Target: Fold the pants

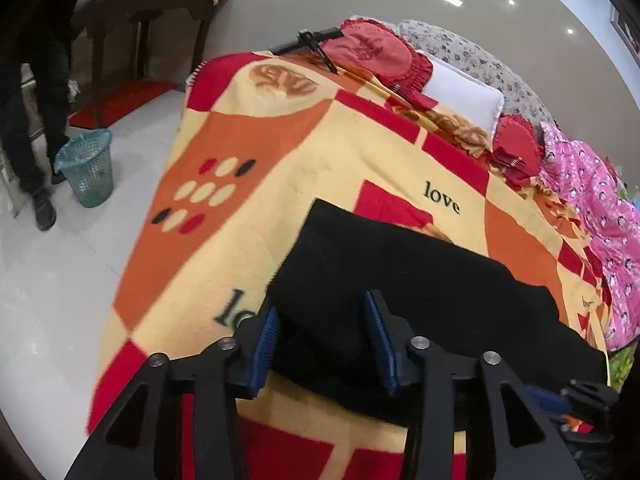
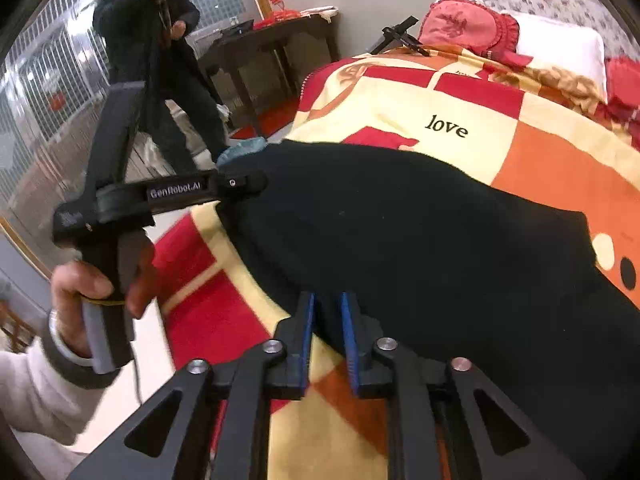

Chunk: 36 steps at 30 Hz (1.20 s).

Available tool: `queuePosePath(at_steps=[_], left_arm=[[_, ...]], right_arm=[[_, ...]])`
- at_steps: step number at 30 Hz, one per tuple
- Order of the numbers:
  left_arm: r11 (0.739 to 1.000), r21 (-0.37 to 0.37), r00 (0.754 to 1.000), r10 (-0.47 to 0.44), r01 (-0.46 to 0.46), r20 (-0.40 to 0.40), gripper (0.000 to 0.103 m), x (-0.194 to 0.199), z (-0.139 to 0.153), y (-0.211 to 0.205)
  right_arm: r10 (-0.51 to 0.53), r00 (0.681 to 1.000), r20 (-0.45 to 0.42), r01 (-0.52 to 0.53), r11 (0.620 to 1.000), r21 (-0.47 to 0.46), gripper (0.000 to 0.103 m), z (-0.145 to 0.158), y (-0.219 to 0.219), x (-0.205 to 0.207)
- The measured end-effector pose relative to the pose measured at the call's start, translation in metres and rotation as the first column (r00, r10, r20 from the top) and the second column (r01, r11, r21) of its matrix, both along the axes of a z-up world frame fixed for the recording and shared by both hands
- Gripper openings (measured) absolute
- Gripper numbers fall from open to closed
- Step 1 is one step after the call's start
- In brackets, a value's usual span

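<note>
Now the black pants (image 1: 400, 280) lie folded flat on the blanket (image 1: 280, 152) on the bed. By the bed, a green mesh bin (image 1: 86, 168) on the floor holds a plastic bag. Above the pants' near edge, the left gripper (image 1: 324, 344) has its fingers spread. A hand (image 2: 92, 280) holds its handle. At the pants' edge, the right gripper (image 2: 326, 340) has fingers only slightly apart, and I cannot tell if they pinch cloth.

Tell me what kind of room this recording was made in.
Most likely a home bedroom: a bed under a patterned blanket, pillows at its head, black pants laid out on top.
</note>
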<state>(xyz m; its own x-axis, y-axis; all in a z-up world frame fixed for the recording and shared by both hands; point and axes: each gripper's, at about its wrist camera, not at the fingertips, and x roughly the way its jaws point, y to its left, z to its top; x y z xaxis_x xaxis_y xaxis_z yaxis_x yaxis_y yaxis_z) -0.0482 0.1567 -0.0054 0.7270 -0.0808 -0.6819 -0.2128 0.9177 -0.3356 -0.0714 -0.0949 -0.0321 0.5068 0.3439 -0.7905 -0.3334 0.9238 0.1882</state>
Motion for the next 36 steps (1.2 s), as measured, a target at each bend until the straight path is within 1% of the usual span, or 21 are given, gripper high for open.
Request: queuePosePath(at_steps=[1, 2, 3, 4, 5, 6, 8, 12, 16, 17, 18, 20, 22, 24, 26, 32, 34, 36], left_arm=[[1.000, 0.011, 1.000, 0.001, -0.001, 0.008, 0.044, -0.003, 0.004, -0.003], [0.999, 0.034, 1.000, 0.008, -0.008, 0.014, 0.045, -0.007, 0.008, -0.006], [0.997, 0.069, 1.000, 0.018, -0.020, 0.022, 0.046, -0.010, 0.012, -0.010], [0.996, 0.089, 0.999, 0.020, -0.022, 0.028, 0.047, -0.013, 0.014, -0.012], [0.994, 0.107, 0.999, 0.017, -0.021, 0.035, 0.047, -0.016, 0.017, -0.015], [0.993, 0.119, 0.999, 0.012, -0.017, 0.041, 0.047, -0.018, 0.020, -0.019], [0.991, 0.135, 0.998, 0.008, -0.016, 0.055, 0.048, -0.022, 0.025, -0.026], [0.985, 0.175, 0.996, -0.009, -0.008, 0.094, 0.054, -0.031, 0.034, -0.044], [0.981, 0.193, 0.994, -0.042, 0.022, 0.103, 0.057, -0.035, 0.032, -0.060], [0.981, 0.193, 0.994, -0.052, 0.032, 0.098, 0.057, -0.035, 0.029, -0.065], [0.981, 0.192, 0.994, -0.059, 0.040, 0.094, 0.057, -0.035, 0.027, -0.067], [0.980, 0.193, 0.995, -0.068, 0.051, 0.080, 0.057, -0.034, 0.019, -0.070], [0.979, 0.197, 0.996, -0.066, 0.053, 0.058, 0.057, -0.031, 0.009, -0.071], [0.977, 0.206, 0.998, -0.056, 0.046, 0.040, 0.058, -0.025, 0.002, -0.070], [0.977, 0.210, 0.998, -0.052, 0.047, 0.018, 0.059, -0.018, -0.002, -0.070], [0.970, 0.241, 0.999, -0.044, 0.038, 0.023, 0.061, -0.013, 0.002, -0.079], [0.971, 0.237, 0.999, -0.044, 0.035, 0.031, 0.064, -0.017, 0.004, -0.080], [0.974, 0.224, 0.998, -0.042, 0.032, 0.043, 0.065, -0.020, 0.008, -0.081]], right_arm=[[-0.009, 1.000, 0.007, 0.009, 1.000, 0.011, 0.025, 0.005, -0.004, -0.001], [-0.021, 1.000, 0.018, 0.021, 1.000, 0.019, 0.031, 0.010, -0.010, -0.003], [-0.037, 0.999, 0.031, 0.037, 0.999, 0.018, 0.036, 0.015, -0.017, -0.004], [-0.049, 0.998, 0.038, 0.049, 0.999, 0.015, 0.038, 0.018, -0.021, -0.005], [-0.064, 0.997, 0.042, 0.064, 0.998, 0.013, 0.044, 0.020, -0.026, -0.006], [-0.082, 0.996, 0.043, 0.081, 0.997, 0.016, 0.047, 0.022, -0.032, -0.006], [-0.121, 0.992, 0.038, 0.119, 0.992, 0.033, 0.048, 0.023, -0.046, -0.008], [-0.211, 0.977, 0.031, 0.210, 0.977, 0.042, 0.052, 0.021, -0.071, -0.012], [-0.278, 0.960, 0.027, 0.277, 0.960, 0.033, 0.053, 0.017, -0.087, -0.016], [-0.287, 0.957, 0.031, 0.286, 0.958, 0.037, 0.055, 0.018, -0.090, -0.018], [-0.297, 0.954, 0.036, 0.296, 0.955, 0.038, 0.060, 0.018, -0.092, -0.021], [-0.315, 0.948, 0.047, 0.314, 0.949, 0.021, 0.066, 0.018, -0.095, -0.025], [-0.330, 0.942, 0.063, 0.331, 0.944, -0.002, 0.068, 0.018, -0.098, -0.029], [-0.347, 0.935, 0.069, 0.349, 0.937, -0.024, 0.074, 0.016, -0.104, -0.033], [-0.369, 0.927, 0.066, 0.372, 0.927, -0.041, 0.076, 0.013, -0.112, -0.036], [-0.403, 0.912, 0.075, 0.406, 0.913, -0.041, 0.076, 0.014, -0.135, -0.055], [-0.403, 0.911, 0.084, 0.407, 0.912, -0.038, 0.076, 0.016, -0.141, -0.061], [-0.415, 0.905, 0.089, 0.421, 0.906, -0.053, 0.076, 0.017, -0.144, -0.067]])
